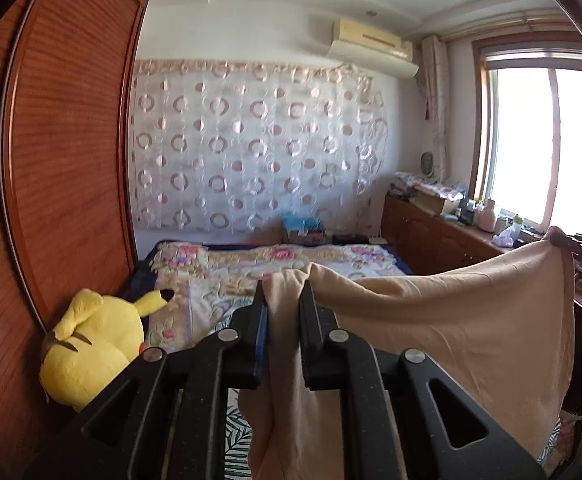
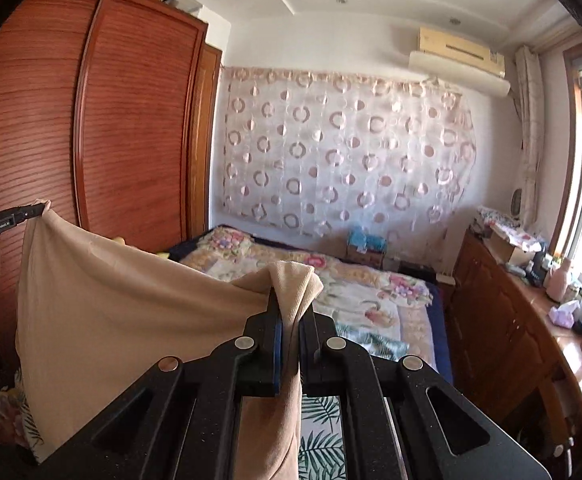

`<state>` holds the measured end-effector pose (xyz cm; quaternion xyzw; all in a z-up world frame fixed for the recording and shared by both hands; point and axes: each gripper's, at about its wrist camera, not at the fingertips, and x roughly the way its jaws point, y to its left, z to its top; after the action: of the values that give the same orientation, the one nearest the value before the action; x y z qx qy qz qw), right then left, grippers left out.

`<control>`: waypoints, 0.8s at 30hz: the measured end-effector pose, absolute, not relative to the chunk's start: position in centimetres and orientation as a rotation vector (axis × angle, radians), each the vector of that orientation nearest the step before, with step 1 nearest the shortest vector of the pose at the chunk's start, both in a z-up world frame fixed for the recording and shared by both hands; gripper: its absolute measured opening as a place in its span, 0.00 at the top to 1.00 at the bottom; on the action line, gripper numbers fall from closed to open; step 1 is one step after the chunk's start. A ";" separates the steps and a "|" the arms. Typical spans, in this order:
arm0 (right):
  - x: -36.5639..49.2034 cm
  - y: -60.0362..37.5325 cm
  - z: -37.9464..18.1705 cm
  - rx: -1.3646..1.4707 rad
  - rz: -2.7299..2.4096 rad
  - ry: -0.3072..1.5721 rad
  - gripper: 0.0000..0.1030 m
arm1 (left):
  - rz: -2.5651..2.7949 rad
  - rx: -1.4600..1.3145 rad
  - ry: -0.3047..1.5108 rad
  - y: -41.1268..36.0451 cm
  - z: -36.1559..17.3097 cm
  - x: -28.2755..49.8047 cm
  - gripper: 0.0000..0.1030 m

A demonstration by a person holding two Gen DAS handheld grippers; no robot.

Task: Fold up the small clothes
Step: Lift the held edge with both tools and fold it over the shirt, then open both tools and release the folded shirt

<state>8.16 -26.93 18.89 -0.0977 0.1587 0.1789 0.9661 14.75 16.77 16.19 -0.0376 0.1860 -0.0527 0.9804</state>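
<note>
Above the flowered bed (image 1: 251, 268), the tan garment (image 1: 451, 320) hangs stretched, its long edge running hand to hand. The left hand-held gripper (image 1: 285, 292) clenches one top corner, the right hand-held gripper (image 2: 291, 300) the other, neither nearer.

Below your grippers stands the bed (image 1: 147, 264), its dark blue edge showing along the far end and the left side. You see a floral quilt (image 1: 251, 264) spread directly over it, pink and purple blooms on a pale ground, reaching almost to the far end. Nearer you, a cloth with a green palm-leaf print (image 2: 323, 432) lies on the bed. At the left side of the bed a yellow plush toy (image 1: 91, 348) sits against the wardrobe; you cannot tell whether it rests on the bed itself.
</note>
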 end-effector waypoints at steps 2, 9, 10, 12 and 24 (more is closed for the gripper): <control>12.6 -26.3 15.4 -0.163 0.360 0.420 0.94 | -0.101 -0.093 0.445 16.6 12.6 17.3 0.85; 22.0 -25.0 5.0 -0.135 0.261 0.725 0.82 | -0.088 -0.080 0.637 15.4 3.6 20.6 0.79; 22.2 -24.9 4.4 -0.135 0.259 0.738 0.82 | -0.100 -0.087 0.646 15.3 3.6 20.0 0.68; 22.3 -24.5 4.3 -0.135 0.274 0.740 0.82 | -0.120 -0.091 0.644 15.0 3.5 18.5 0.58; 12.2 -26.1 0.1 -0.151 0.387 0.683 0.81 | -0.161 -0.056 0.766 14.4 -0.1 10.3 0.26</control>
<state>12.17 -26.14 0.09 -0.0735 0.3323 0.1886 0.9212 10.30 14.45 -0.13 -0.0271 0.3734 -0.0786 0.9239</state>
